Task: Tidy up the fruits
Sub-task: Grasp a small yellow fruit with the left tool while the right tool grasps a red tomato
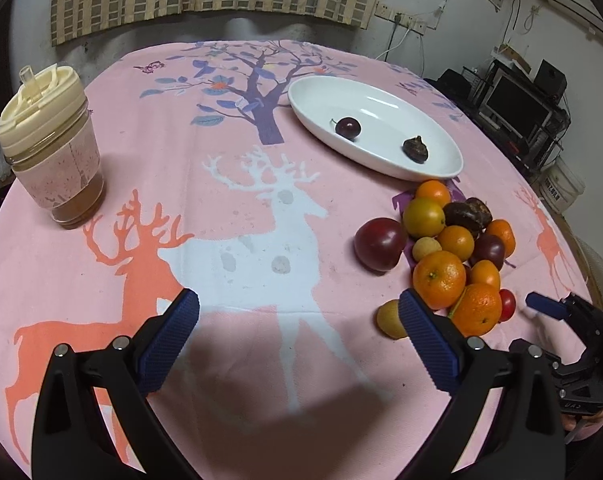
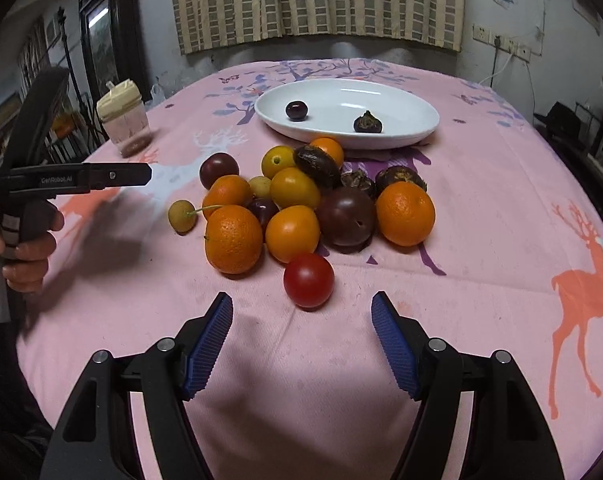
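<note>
A pile of fruit (image 2: 301,200) lies on the pink cloth: oranges, yellow and dark plums, brown chestnuts, small tan longans. A red cherry tomato (image 2: 308,280) sits nearest, just ahead of my open, empty right gripper (image 2: 301,312). A white oval dish (image 2: 413,108) behind the pile holds a dark cherry (image 2: 296,111) and a brown chestnut (image 2: 367,123). In the left wrist view the pile (image 1: 453,248) is at the right and the dish (image 1: 381,100) beyond it. My left gripper (image 1: 299,308) is open and empty over the cloth, left of the pile.
A lidded drink cup (image 1: 51,148) stands at the far left of the table. The table is round, with its edge close on the right. Shelves and a monitor (image 1: 513,100) stand beyond the table on the right.
</note>
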{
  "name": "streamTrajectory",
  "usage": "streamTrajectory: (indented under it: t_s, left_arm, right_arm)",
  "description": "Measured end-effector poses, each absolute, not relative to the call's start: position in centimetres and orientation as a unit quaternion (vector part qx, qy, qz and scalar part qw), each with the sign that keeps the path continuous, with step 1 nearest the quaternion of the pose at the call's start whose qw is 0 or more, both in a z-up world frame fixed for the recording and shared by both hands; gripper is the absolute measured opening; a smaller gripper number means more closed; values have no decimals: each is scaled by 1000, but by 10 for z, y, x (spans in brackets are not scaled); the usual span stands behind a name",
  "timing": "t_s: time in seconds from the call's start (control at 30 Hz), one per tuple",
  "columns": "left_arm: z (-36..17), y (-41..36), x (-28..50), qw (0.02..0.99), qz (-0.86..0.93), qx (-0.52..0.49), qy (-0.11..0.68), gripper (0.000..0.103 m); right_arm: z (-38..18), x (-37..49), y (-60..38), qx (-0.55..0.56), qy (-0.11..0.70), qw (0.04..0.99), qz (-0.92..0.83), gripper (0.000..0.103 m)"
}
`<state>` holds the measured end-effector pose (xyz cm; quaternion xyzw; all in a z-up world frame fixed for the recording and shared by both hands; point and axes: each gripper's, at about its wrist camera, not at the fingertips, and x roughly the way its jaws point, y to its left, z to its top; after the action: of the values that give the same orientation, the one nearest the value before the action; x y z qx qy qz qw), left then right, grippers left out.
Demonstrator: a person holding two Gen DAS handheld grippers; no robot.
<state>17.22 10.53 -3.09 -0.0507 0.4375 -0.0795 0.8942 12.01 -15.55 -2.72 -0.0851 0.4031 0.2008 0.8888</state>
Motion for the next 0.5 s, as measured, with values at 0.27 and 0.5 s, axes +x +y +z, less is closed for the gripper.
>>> streamTrajectory:
  t_s: [0.27, 0.5]
  left_arm:
    - [-33, 101, 172, 892, -82, -40, 442, 98]
    - [-34, 96, 172, 893, -87, -25, 440, 98]
  right_arm:
    - [-37, 140, -151, -81, 441, 869, 211, 44]
    - [-39, 151, -159, -46, 458, 860, 220, 29]
